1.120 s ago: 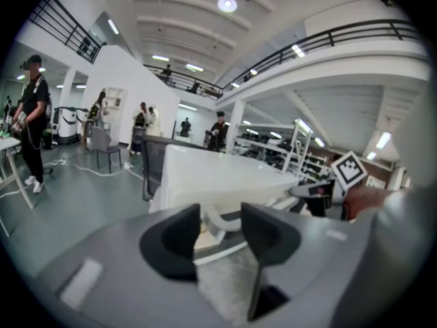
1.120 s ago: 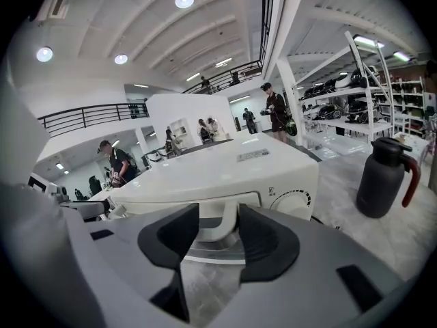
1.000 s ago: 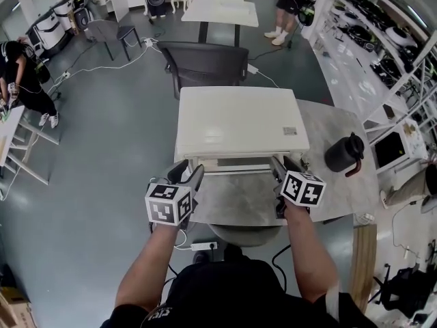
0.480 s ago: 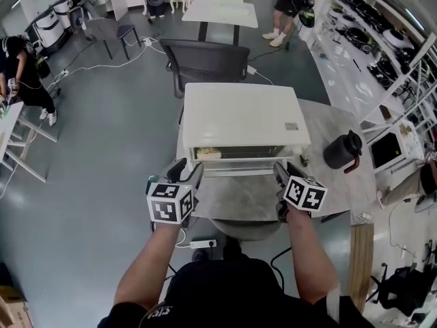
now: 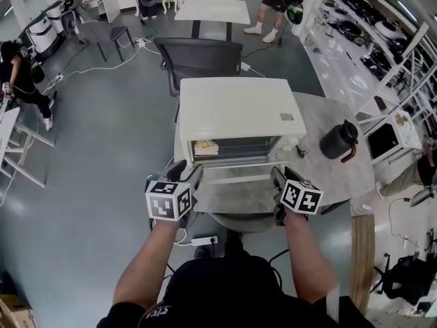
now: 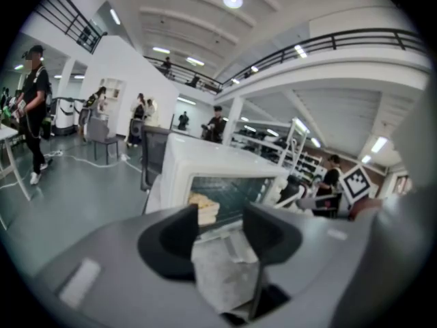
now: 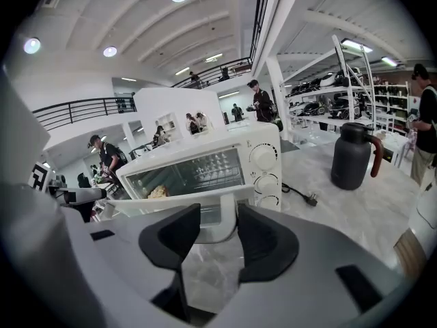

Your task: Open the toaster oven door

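Toaster oven (image 5: 235, 108) stands on the marble table (image 5: 321, 115), at 12 o'clock from both tools. Its door (image 5: 239, 178) is swung well down toward the operator, close to level, and the cavity is exposed with a piece of bread (image 5: 205, 147) at its 9 o'clock end. Left gripper (image 5: 186, 178) is off the door's 9 o'clock corner; its jaws have just been opening and stand wide, with nothing between them but a sight of table and door edge. Right gripper (image 7: 218, 227) is at the door's 3 o'clock end; its jaws have just been closing slightly but remain wide apart, and the door's edge shows through the gap without either pad pressing on it. Judged risks: neither tool has hold of the door, so a door short of its stop could swing back up or drop with a jolt. A tool moving toward 12 o'clock could strike the door edge and shift the oven. The power plug (image 7: 300, 195) and black flask (image 5: 339, 142), at 3 o'clock of the oven, could be snagged by a wide sweep of the right tool.
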A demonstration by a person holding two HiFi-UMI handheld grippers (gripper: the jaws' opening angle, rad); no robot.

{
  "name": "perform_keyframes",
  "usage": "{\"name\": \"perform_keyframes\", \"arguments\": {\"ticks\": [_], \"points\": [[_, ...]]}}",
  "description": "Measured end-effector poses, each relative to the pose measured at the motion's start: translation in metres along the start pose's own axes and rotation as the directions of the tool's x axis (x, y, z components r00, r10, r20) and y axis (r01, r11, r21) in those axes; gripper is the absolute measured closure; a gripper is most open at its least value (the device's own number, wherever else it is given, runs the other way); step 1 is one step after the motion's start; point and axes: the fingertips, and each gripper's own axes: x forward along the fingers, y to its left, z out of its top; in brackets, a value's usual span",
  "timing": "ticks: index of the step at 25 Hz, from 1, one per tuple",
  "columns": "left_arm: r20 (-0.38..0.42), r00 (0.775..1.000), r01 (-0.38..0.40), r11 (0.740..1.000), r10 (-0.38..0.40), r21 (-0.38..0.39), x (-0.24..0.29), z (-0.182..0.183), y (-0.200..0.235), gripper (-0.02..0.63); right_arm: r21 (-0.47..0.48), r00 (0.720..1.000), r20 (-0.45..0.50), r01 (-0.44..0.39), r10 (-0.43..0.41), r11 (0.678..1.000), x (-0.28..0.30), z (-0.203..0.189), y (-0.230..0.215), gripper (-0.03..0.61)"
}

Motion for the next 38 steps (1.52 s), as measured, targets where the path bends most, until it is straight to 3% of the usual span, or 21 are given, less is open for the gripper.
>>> {"name": "perform_keyframes", "arguments": {"ticks": [10,16,27,32,38], "points": [[-0.049,0.998,0.030,0.999,-0.029,0.023,0.000,-0.024,-0.009,0.410,0.040,0.999,-0.036,0.024,-0.022,0.999,-0.011,-0.036,-0.007,0.417],[-0.106,0.994,0.005,0.998,0.001,0.058,-0.009,-0.041,-0.012,0.414,0.049,0.997,-0.057,0.049,-0.046,0.998,-0.016,-0.054,-0.010,0.419],[-0.163,0.984,0.067,0.998,-0.065,0.010,-0.014,-0.084,-0.018,0.417,0.063,0.989,-0.119,0.097,-0.089,0.993,-0.022,-0.090,-0.014,0.414],[-0.175,0.983,0.059,0.998,-0.060,-0.012,-0.014,-0.092,-0.018,0.417,0.118,0.993,-0.113,0.047,-0.033,0.992,-0.032,-0.097,-0.015,0.411],[-0.199,0.980,0.014,1.000,-0.019,-0.024,-0.012,-0.103,-0.018,0.417,0.152,0.998,-0.067,-0.006,0.016,0.988,-0.054,-0.075,-0.042,0.411]]}}
